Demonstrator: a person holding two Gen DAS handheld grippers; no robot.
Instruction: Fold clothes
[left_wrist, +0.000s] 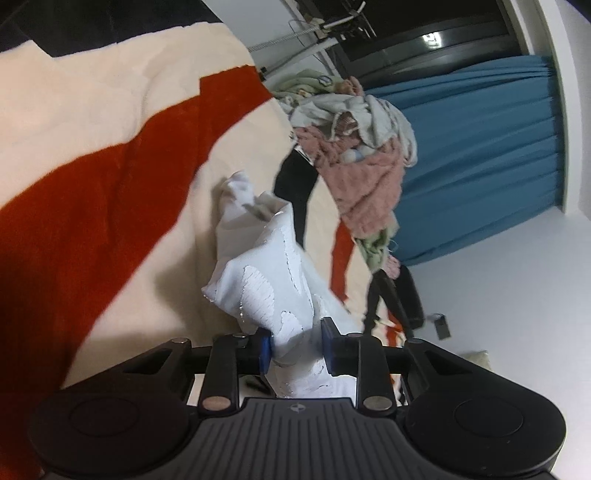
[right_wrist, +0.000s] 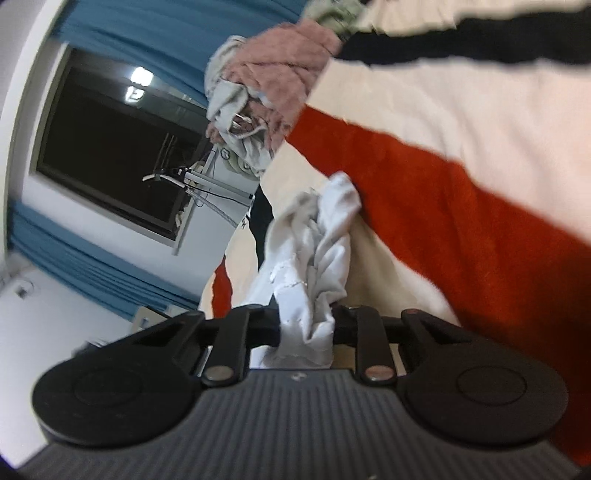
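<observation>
A white garment with a cracked white print hangs bunched over a cream, red and black blanket. My left gripper is shut on one part of it, the cloth pinched between the blue pads. In the right wrist view the same white garment trails away twisted, and my right gripper is shut on another part of it. The garment's far end rests on the blanket.
A pile of unfolded clothes, pink, grey and green, lies on the blanket's far side; it also shows in the right wrist view. A dark garment lies beside it. Blue curtains, a dark window and white walls surround.
</observation>
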